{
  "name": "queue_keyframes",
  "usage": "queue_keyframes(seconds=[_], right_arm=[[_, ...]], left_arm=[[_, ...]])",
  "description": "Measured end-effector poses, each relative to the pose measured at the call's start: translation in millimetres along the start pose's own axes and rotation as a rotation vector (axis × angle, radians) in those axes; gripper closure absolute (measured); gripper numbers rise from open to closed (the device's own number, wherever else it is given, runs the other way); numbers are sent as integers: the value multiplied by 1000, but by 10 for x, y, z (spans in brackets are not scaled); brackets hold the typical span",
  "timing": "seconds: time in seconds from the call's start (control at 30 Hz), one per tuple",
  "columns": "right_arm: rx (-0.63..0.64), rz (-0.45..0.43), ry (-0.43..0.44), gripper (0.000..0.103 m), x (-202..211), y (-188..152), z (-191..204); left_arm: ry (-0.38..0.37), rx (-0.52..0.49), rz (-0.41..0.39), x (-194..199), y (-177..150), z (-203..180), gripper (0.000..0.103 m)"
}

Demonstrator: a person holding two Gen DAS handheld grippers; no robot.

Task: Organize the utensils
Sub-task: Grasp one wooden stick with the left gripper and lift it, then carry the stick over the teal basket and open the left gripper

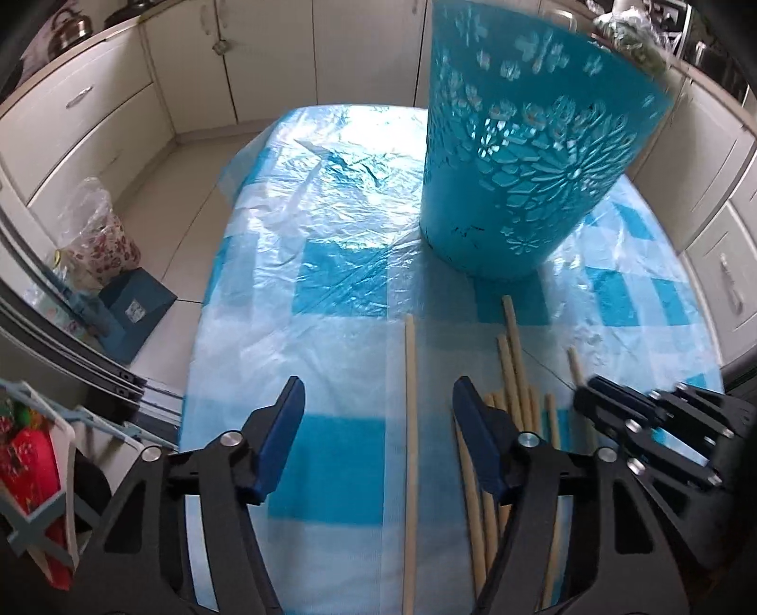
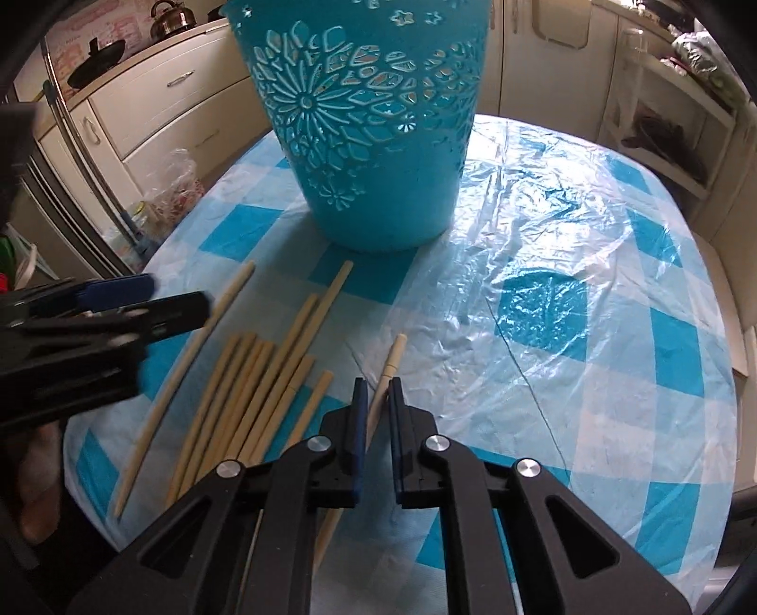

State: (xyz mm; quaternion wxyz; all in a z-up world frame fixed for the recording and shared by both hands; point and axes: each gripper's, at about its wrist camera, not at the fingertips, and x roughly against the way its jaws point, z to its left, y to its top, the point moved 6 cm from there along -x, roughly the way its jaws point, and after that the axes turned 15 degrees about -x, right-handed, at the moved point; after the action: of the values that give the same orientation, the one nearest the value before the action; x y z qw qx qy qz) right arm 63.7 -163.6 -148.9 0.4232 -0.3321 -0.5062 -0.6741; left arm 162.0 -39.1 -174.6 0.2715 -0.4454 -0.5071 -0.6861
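Observation:
A tall teal cut-out basket (image 1: 520,189) (image 2: 369,142) stands upright on the checked table. In front of it lie several pale wooden chopsticks (image 2: 255,392) (image 1: 515,378) in a loose bundle. One single chopstick (image 1: 409,426) lies apart to the left, between the fingers of my left gripper (image 1: 378,402), which is open and not pressing on it. My right gripper (image 2: 378,385) is shut on another chopstick (image 2: 392,359) at the right of the bundle, its tip pointing toward the basket. The right wrist view shows the left gripper (image 2: 156,303) at left; the left wrist view shows the right gripper (image 1: 615,397) at right.
The table (image 2: 615,331) wears a blue and white checked cloth under crinkled clear plastic. Cream cabinets (image 1: 94,118) surround it. A plastic bag (image 1: 99,227) and a blue box (image 1: 132,312) sit on the floor at left. A kettle (image 2: 172,19) stands on the counter.

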Motion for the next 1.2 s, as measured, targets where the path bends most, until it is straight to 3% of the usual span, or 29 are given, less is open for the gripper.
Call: queue_keyframes(seconds=[0.2, 0.27, 0.3, 0.33, 0.4, 0.53, 0.7, 0.87, 1.0, 1.2], right_arm=[[-14, 2, 44, 93, 9, 12, -54], [-20, 5, 62, 93, 34, -25, -52], [-17, 5, 57, 93, 16, 6, -76], [-20, 6, 59, 93, 16, 6, -76], [-24, 5, 64, 93, 10, 6, -74], [-34, 0, 75, 93, -33, 2, -57], [-45, -2, 86, 93, -29, 4, -68], [-48, -5, 86, 91, -26, 5, -56], [-50, -13, 92, 89, -23, -18, -76], [-23, -35, 90, 84, -15, -50, -31]], left_arm=[[68, -55, 26, -218, 122, -33, 52], [53, -71, 20, -206, 148, -60, 74], [33, -90, 13, -205, 168, -100, 90], [37, -111, 13, -216, 193, -129, 97], [62, -168, 11, -211, 211, -185, 98], [-29, -121, -9, -90, 227, -78, 98], [-131, 2, -191, 599, 413, 229, 98], [-188, 59, -465, 1454, 903, 352, 98], [-161, 108, -653, 1797, 1352, 371, 98], [-56, 239, -820, 1868, 1894, 447, 98]])
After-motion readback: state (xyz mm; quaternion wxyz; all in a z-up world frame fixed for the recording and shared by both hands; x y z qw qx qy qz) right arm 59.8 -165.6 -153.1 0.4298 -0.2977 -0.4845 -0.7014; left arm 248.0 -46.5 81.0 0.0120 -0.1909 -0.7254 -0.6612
